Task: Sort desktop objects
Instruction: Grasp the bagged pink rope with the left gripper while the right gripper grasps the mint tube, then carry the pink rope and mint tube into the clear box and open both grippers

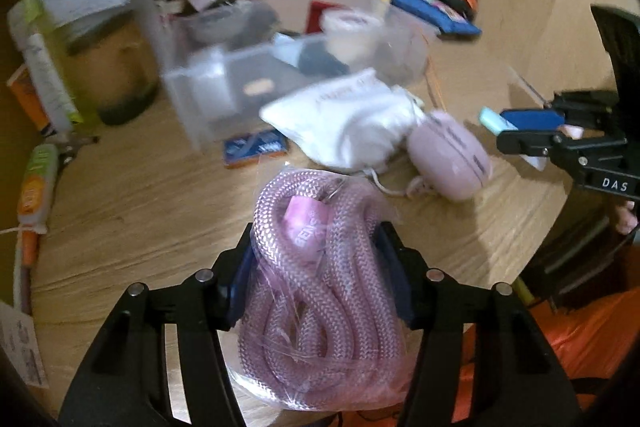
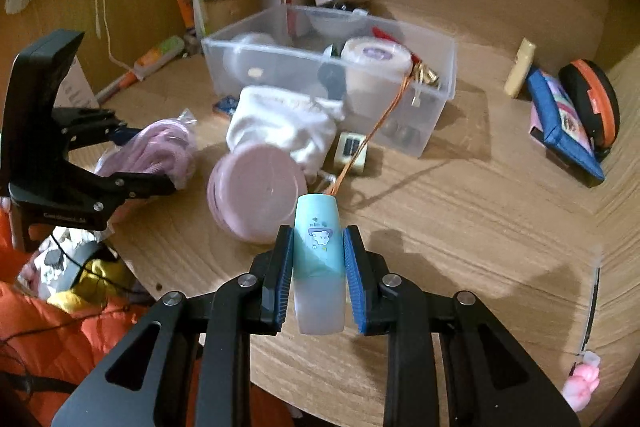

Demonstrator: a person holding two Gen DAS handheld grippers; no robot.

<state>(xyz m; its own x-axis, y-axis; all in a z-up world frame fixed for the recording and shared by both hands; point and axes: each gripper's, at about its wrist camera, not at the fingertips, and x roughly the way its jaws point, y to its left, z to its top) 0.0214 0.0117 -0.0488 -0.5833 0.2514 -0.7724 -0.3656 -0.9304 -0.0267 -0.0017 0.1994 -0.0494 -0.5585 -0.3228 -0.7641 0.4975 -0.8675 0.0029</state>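
Grippers both loaded over the wooden desk: your left gripper pinches a bagged coil of pink rope between its blue pads, while your right gripper squeezes a small teal-and-white tube lengthwise. The clear plastic bin sits beyond both, already cluttered. A white cloth pouch leans against the bin's near wall, with a round pink case just in front of it.
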